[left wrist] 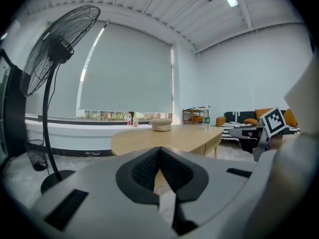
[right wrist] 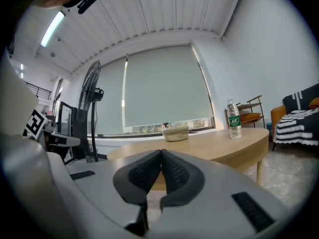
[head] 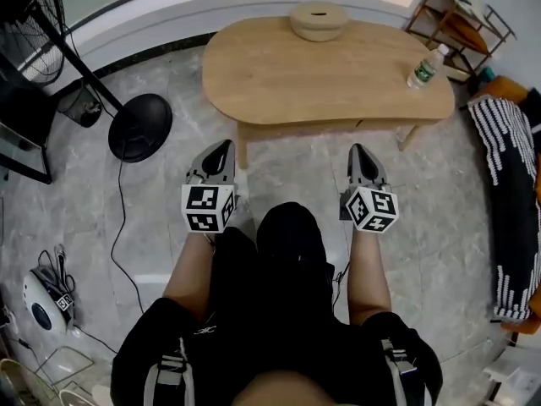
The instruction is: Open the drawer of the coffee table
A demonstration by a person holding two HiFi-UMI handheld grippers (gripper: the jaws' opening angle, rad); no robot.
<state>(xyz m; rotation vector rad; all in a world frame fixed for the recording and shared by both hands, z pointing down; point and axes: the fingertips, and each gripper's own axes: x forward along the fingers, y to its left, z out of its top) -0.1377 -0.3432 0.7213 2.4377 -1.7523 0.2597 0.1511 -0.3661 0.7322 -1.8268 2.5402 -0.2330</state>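
Note:
The oval wooden coffee table (head: pixel 279 79) stands ahead of me on the stone floor; its drawer front is not visible from above. My left gripper (head: pixel 221 149) is shut and empty, a short way in front of the table's near edge, toward its left leg. To the right, level with it, my right gripper (head: pixel 359 150) is also shut with nothing in it. In the left gripper view the tabletop (left wrist: pixel 169 136) lies just beyond the closed left gripper (left wrist: pixel 160 151). In the right gripper view the table (right wrist: pixel 224 146) shows past the closed right gripper (right wrist: pixel 162 153).
A woven basket (head: pixel 319 19) and a water bottle (head: pixel 426 66) sit on the table. A standing fan's round base (head: pixel 140 126) and cord lie left. A striped sofa throw (head: pixel 507 201) is right, a rack (head: pixel 461 19) at the back right. I am crouched, knees between the grippers.

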